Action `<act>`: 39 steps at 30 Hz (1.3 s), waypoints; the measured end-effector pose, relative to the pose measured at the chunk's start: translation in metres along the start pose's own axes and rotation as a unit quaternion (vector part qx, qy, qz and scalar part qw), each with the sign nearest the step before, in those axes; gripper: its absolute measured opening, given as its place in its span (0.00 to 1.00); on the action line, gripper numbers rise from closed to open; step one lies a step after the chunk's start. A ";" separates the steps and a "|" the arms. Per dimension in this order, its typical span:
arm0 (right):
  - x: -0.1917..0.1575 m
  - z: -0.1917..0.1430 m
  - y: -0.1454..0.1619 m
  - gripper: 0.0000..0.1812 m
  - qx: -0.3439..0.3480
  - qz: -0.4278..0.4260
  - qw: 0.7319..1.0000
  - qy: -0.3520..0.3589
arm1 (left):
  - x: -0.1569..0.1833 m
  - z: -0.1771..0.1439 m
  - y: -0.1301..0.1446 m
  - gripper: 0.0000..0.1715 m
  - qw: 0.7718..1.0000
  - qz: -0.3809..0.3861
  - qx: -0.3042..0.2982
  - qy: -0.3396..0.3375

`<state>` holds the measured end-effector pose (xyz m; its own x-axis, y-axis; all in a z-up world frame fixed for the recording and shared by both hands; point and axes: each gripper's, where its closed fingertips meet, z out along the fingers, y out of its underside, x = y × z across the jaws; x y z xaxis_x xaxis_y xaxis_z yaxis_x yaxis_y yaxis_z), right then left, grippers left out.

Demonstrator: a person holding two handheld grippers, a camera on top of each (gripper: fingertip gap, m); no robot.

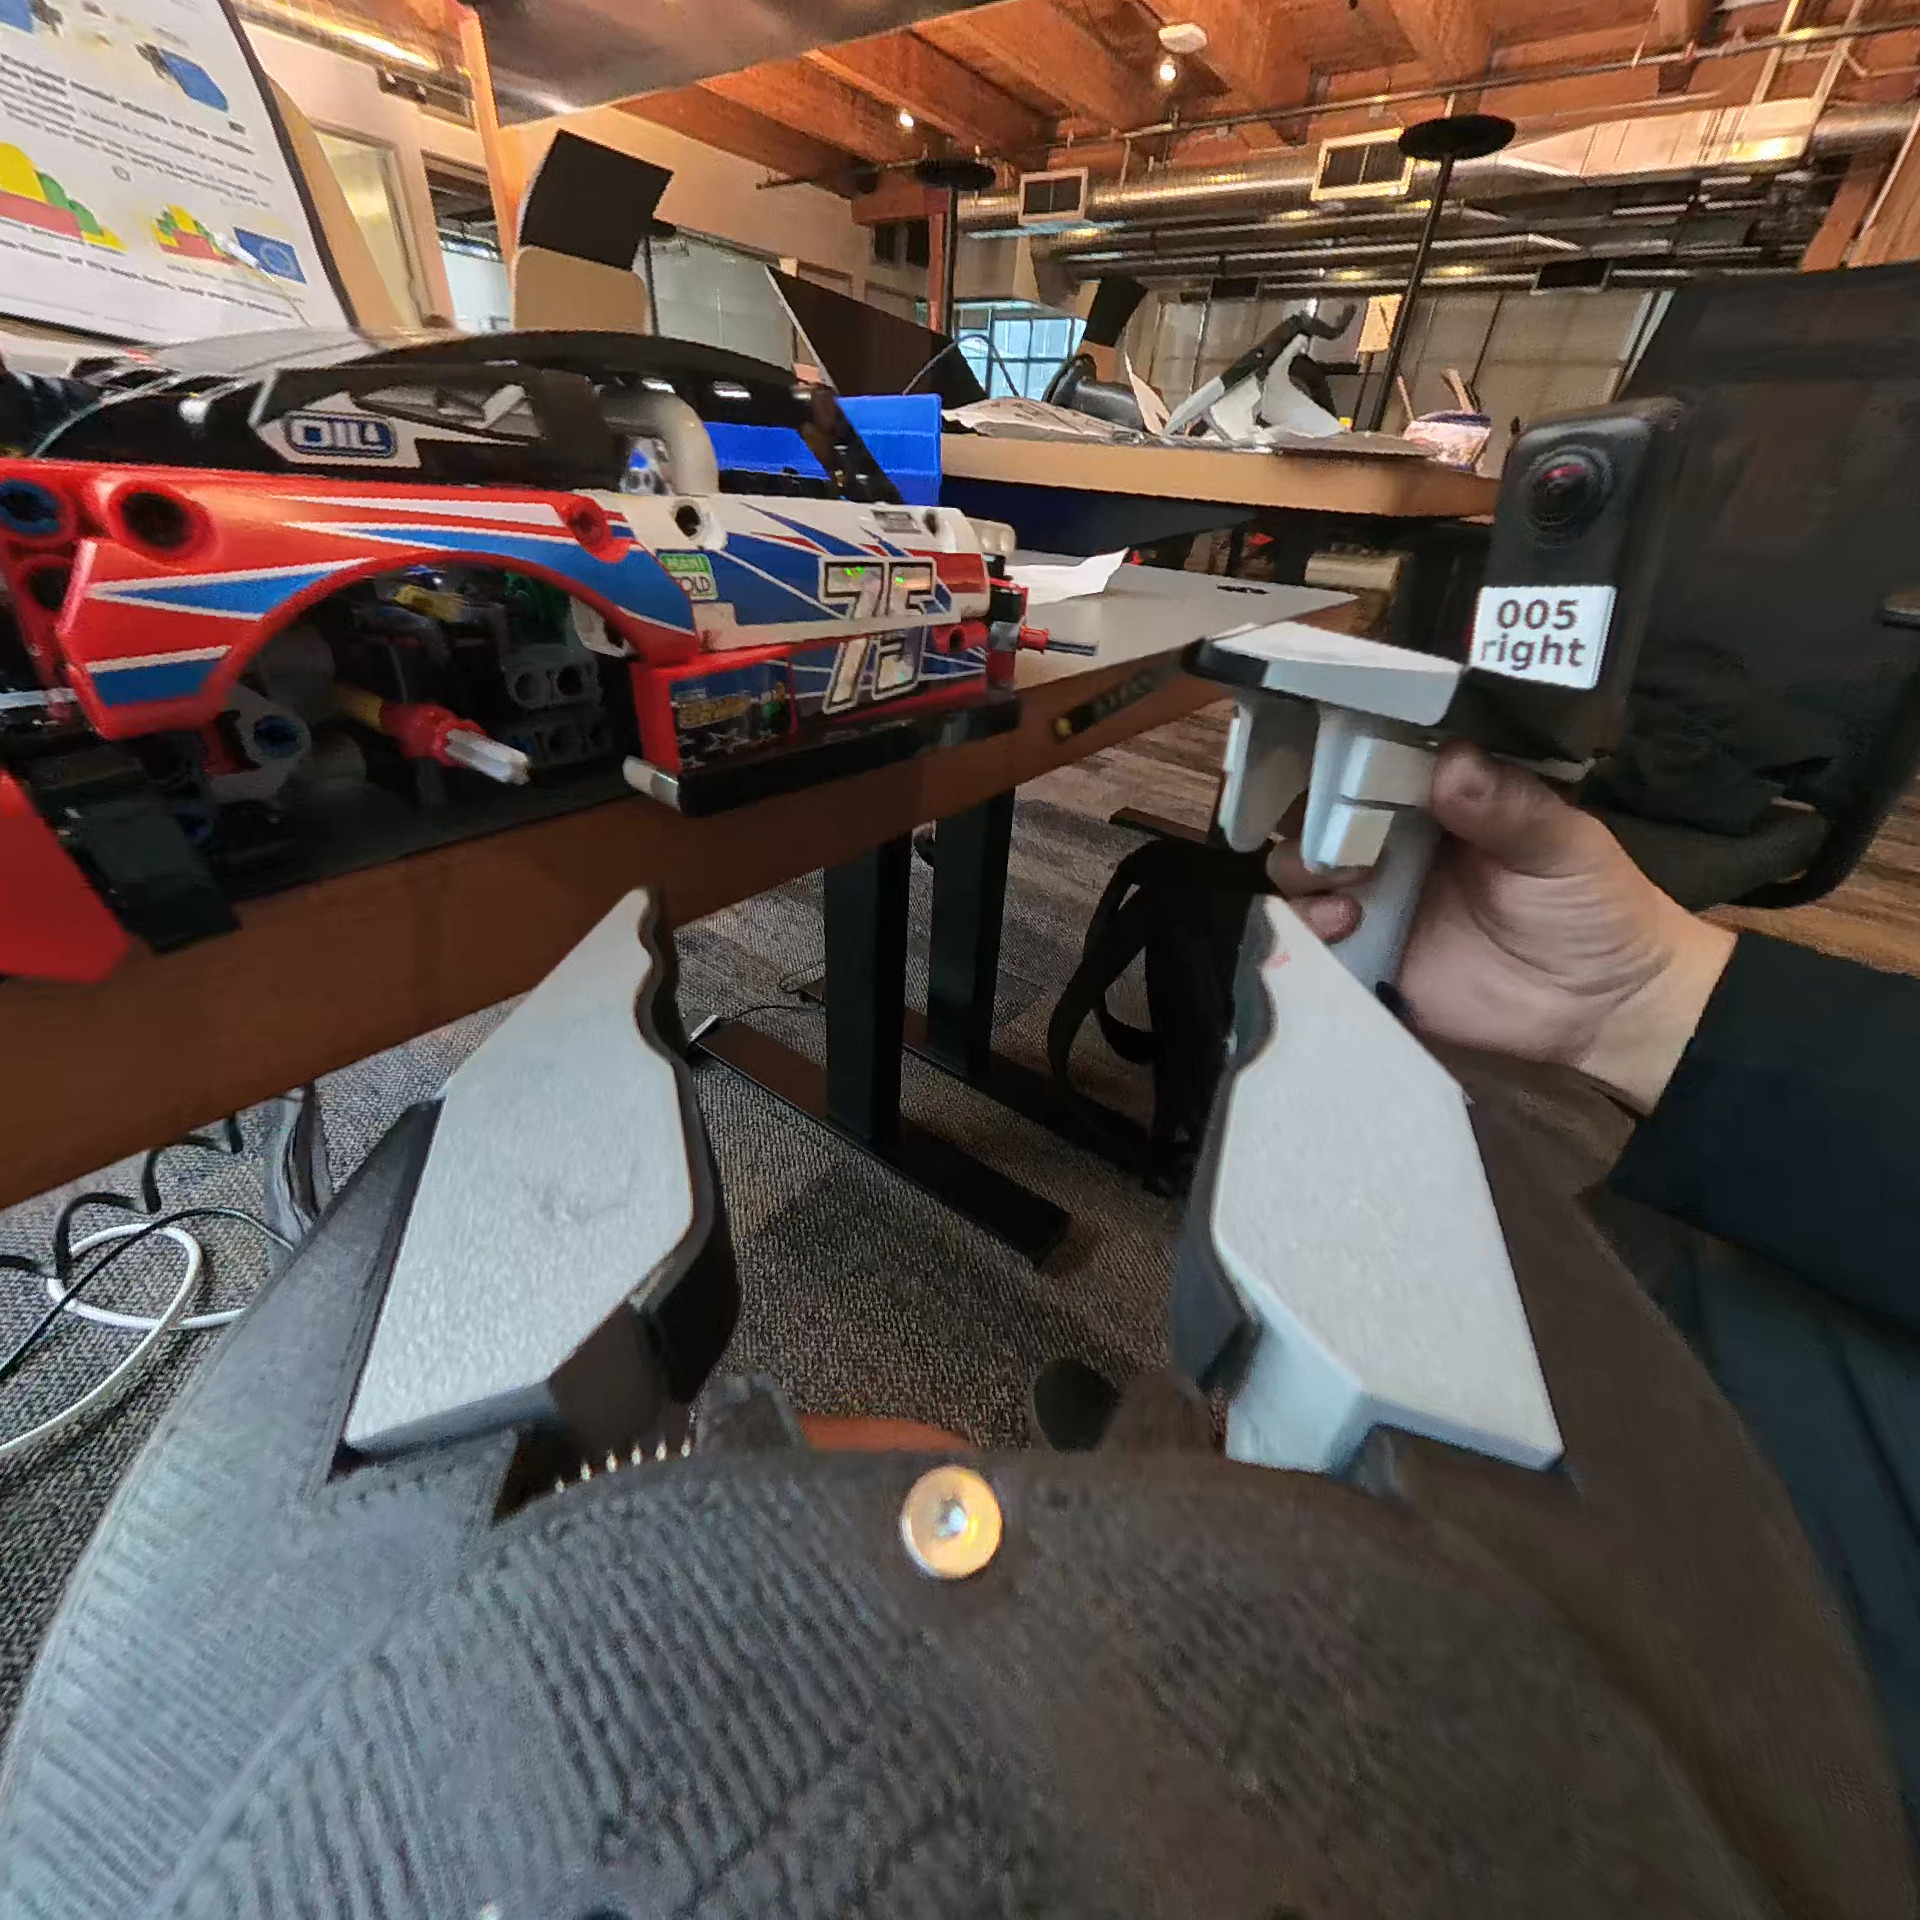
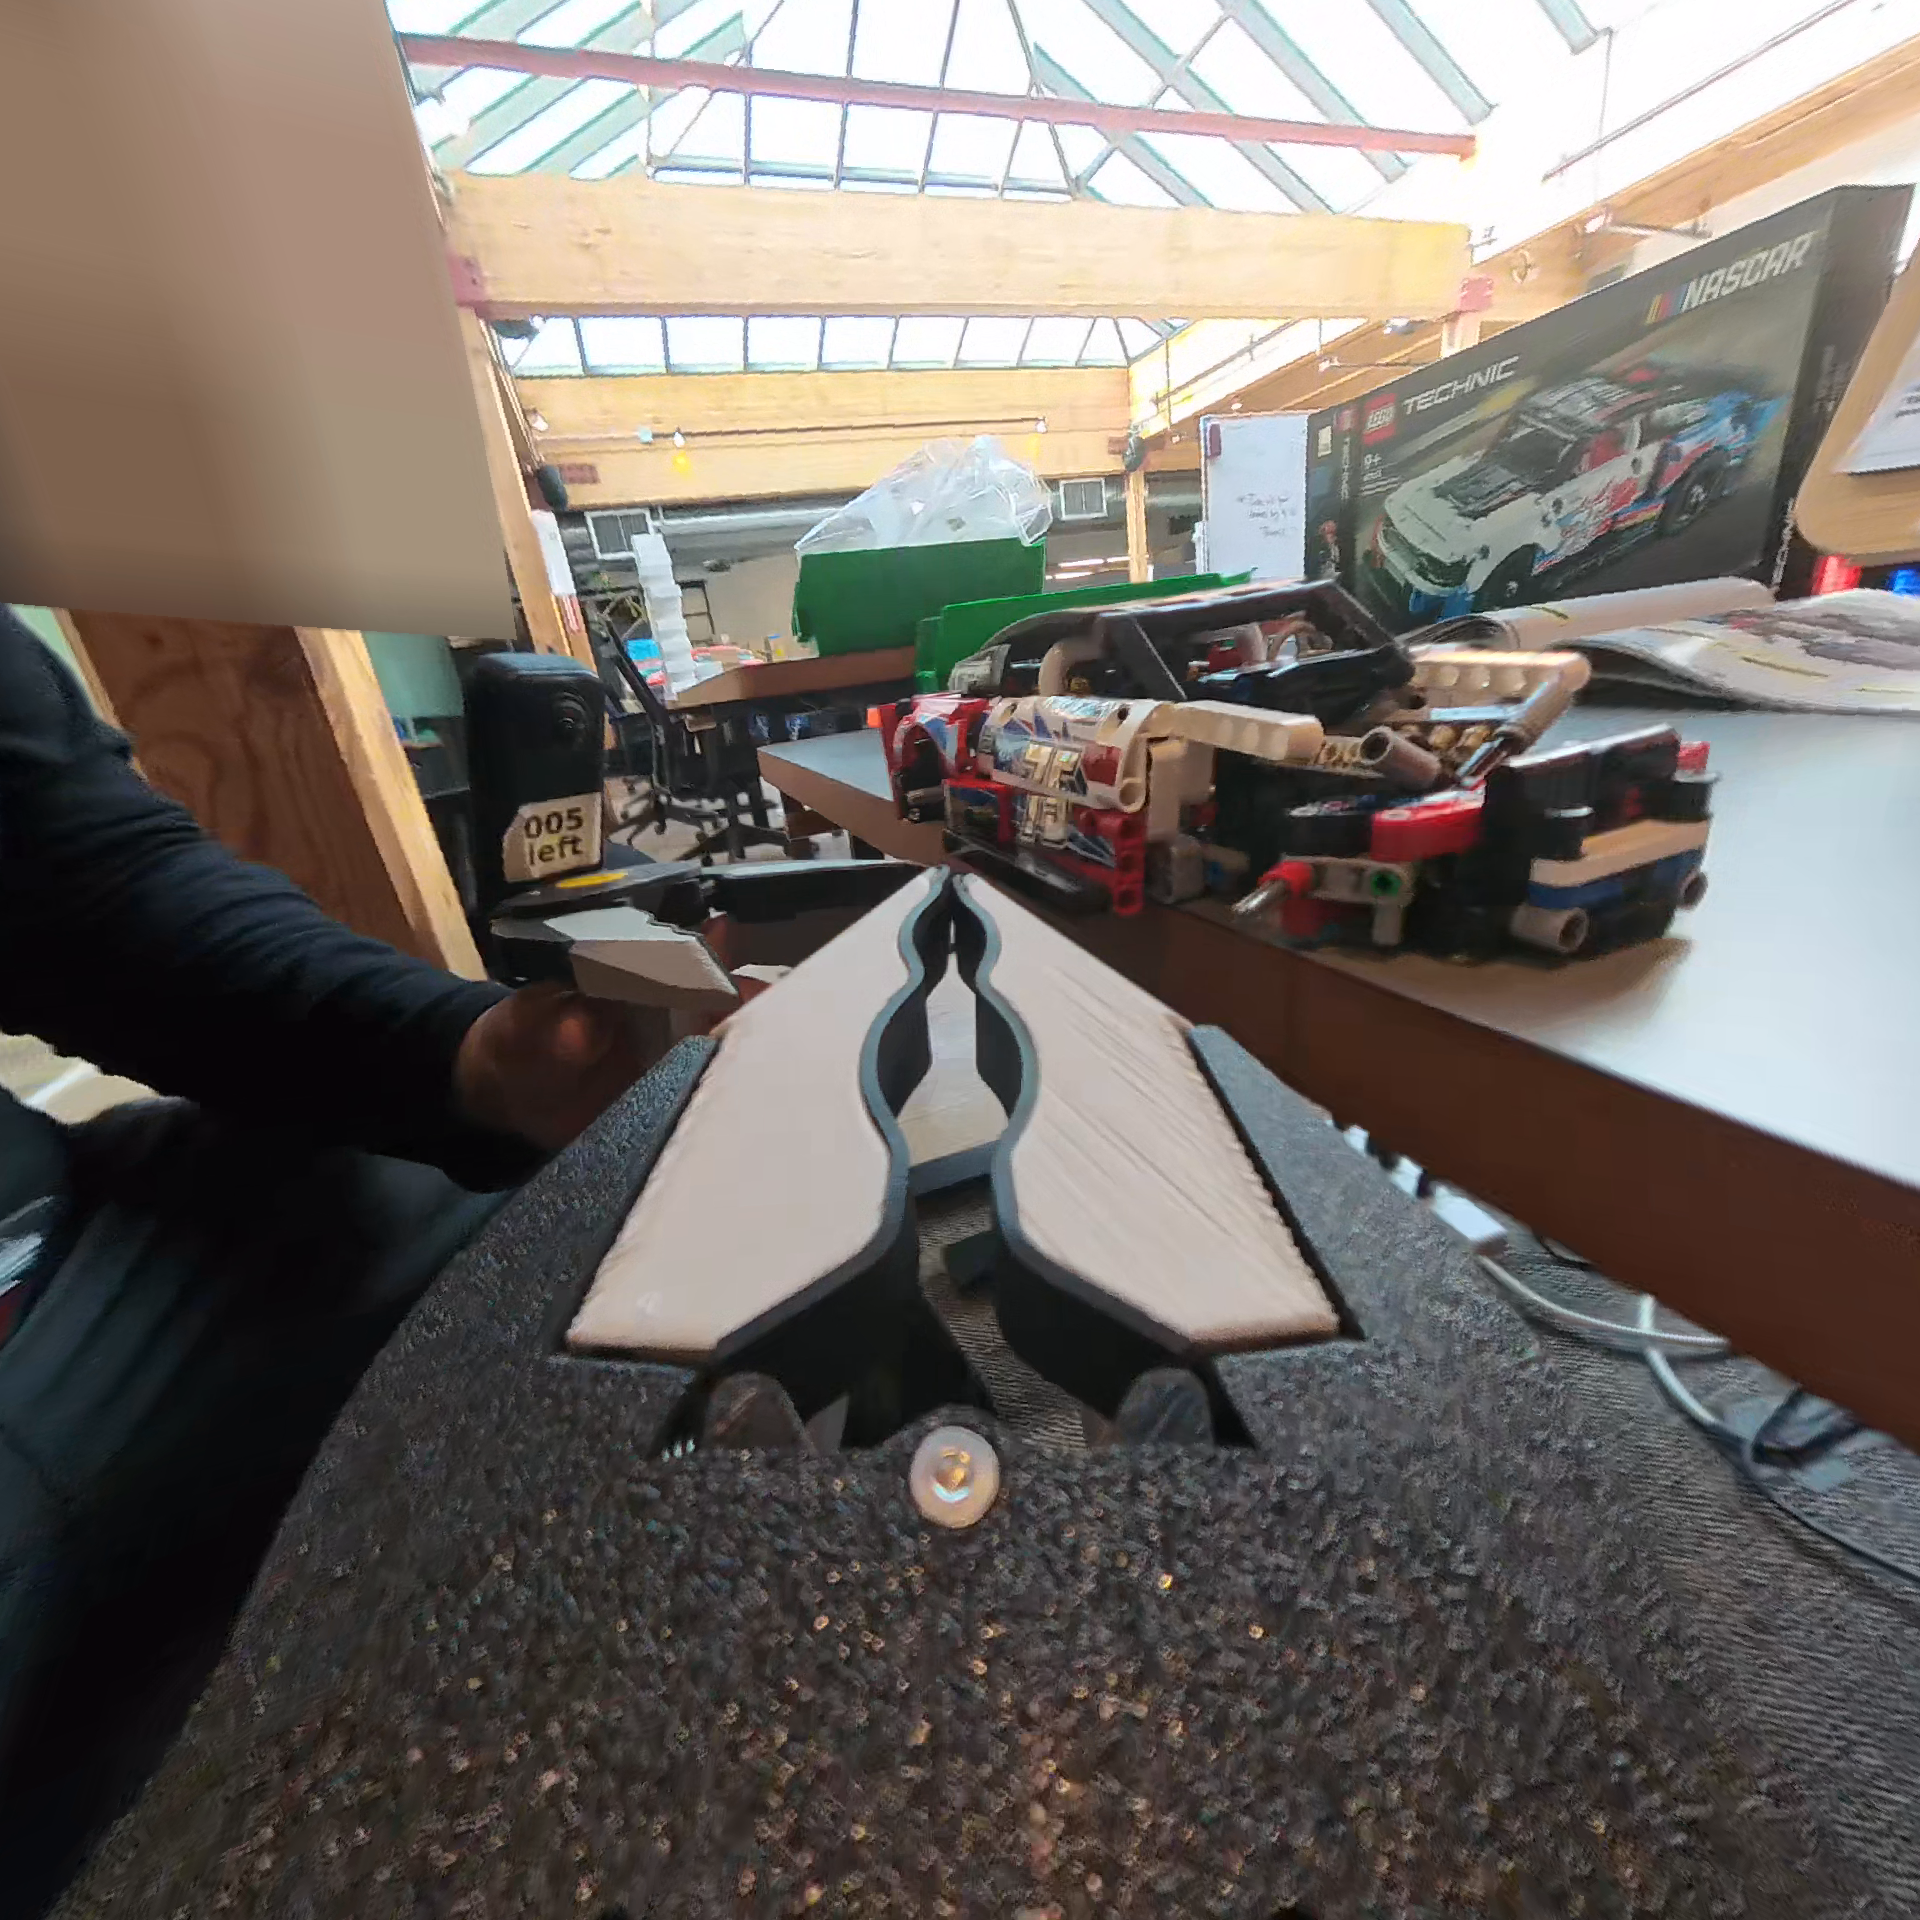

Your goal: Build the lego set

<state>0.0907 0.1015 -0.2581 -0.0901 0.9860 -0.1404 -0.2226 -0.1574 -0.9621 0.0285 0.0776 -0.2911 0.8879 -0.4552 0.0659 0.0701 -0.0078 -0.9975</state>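
Plainly the build is between steps: the lego car (image 1: 499, 623) sits half-finished near the front edge of the desk (image 1: 416, 935), and neither claw touches it or carries a piece. Its body is glossy moulded plastic, red, white and blue side panels with printed stripes and a curved wheel arch, while the arch opening shows a dense core of grey and black beams, pin holes and a red axle end sticking out. From the right wrist view the same car (image 2: 1299, 790) shows its unfinished end: bare white perforated beams, tan tubes and black frame pieces with no shell over them, so I judge a good part of the bodywork remains to be fitted.

The left claw (image 1: 961, 956) hangs below and in front of the desk edge with its pale, matt-faced fingers (image 1: 540, 1164) well apart and nothing between them. The right claw (image 2: 951, 883) has its tips together, the wavy black-rimmed inner edges leaving only small gaps lower down, and it holds nothing. A hand (image 1: 1507, 914) grips its grey handle.

Next, I judge, both claws must rise to desk level, find a loose part and consult the open instruction booklet (image 2: 1714, 644) beside the set's box (image 2: 1600, 416). No loose parts show.
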 end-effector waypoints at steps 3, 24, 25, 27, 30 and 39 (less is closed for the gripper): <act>-0.022 -0.006 -0.009 0.00 0.047 0.099 0.990 -0.089 | 0.007 -0.004 -0.002 0.61 1.000 0.006 0.004 0.014; -0.021 0.065 0.020 0.00 0.035 0.051 0.998 -0.005 | -0.014 -0.002 -0.007 0.44 0.961 -0.198 0.078 0.176; -0.020 0.066 0.021 0.00 0.035 0.048 0.998 -0.002 | -0.013 -0.001 -0.010 0.43 0.952 -0.219 0.095 0.192; -0.019 0.069 0.020 0.00 0.043 0.049 0.998 -0.001 | -0.014 -0.002 -0.015 0.41 0.932 -0.261 0.128 0.215; -0.017 0.074 0.023 0.00 0.040 0.050 0.998 -0.002 | -0.014 -0.005 -0.020 0.39 0.913 -0.291 0.156 0.241; -0.011 0.076 0.023 0.00 0.045 0.044 0.998 -0.002 | -0.016 -0.003 -0.028 0.29 0.904 -0.289 0.168 0.266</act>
<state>0.0128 0.0829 -0.2604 -0.1175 0.9679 -0.2222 -0.3006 -0.2479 -0.9210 0.0106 0.0822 -0.2648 0.3211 -0.8257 0.4639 0.6665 -0.1510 -0.7301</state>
